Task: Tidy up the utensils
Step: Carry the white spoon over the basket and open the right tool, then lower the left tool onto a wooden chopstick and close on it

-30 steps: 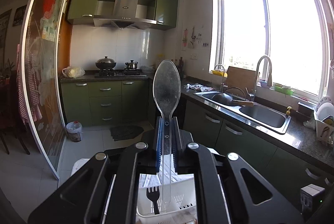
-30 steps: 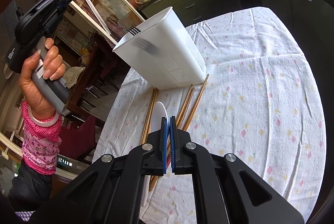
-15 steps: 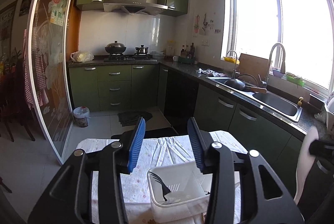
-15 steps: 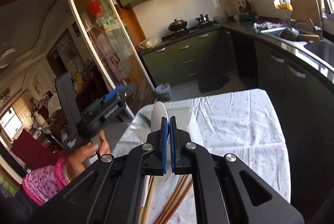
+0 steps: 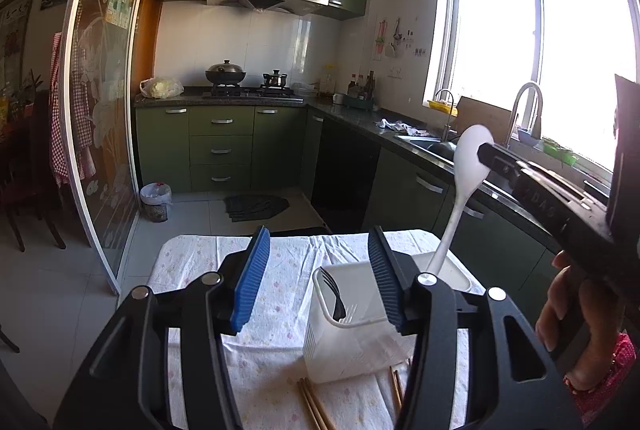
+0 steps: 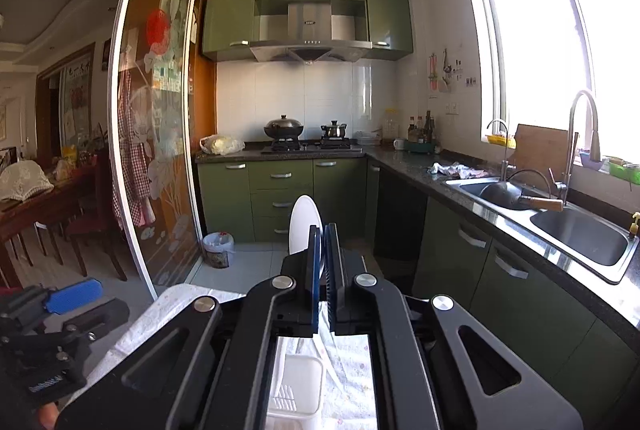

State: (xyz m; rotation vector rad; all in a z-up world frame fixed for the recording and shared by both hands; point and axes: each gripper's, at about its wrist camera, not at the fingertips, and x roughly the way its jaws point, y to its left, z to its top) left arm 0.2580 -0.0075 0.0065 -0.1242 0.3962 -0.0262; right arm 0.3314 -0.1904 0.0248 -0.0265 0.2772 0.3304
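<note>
Spoon (image 5: pixel 468 165) insertion in progress: white plastic, clamped in the right hand-held gripper (image 6: pixel 323 250), jaws fully closed on the neck, bowl up. In the left-wrist view it hangs at centre right, handle tip dipping inside the far part of the white utensil caddy (image 5: pixel 352 326); whether it touches bottom I cannot tell.

Left hand-held gripper (image 5: pixel 316 270): jaws opening, about half wide, nothing between them; the caddy sits behind the gap.

Caddy stands on the cloth-covered surface (image 5: pixel 200 262), black fork (image 5: pixel 334 294) already in its near compartment. Wooden chopsticks (image 5: pixel 312 406) lie loose at lower centre, just before the caddy.

Judgement for this step: lower the spoon nearly upright, keep the handle clear of the divider and fork, release only once the tip is well below the rim. Tall spoon and light caddy suggest tipping risk, so the free gripper could steady the wall.
</note>
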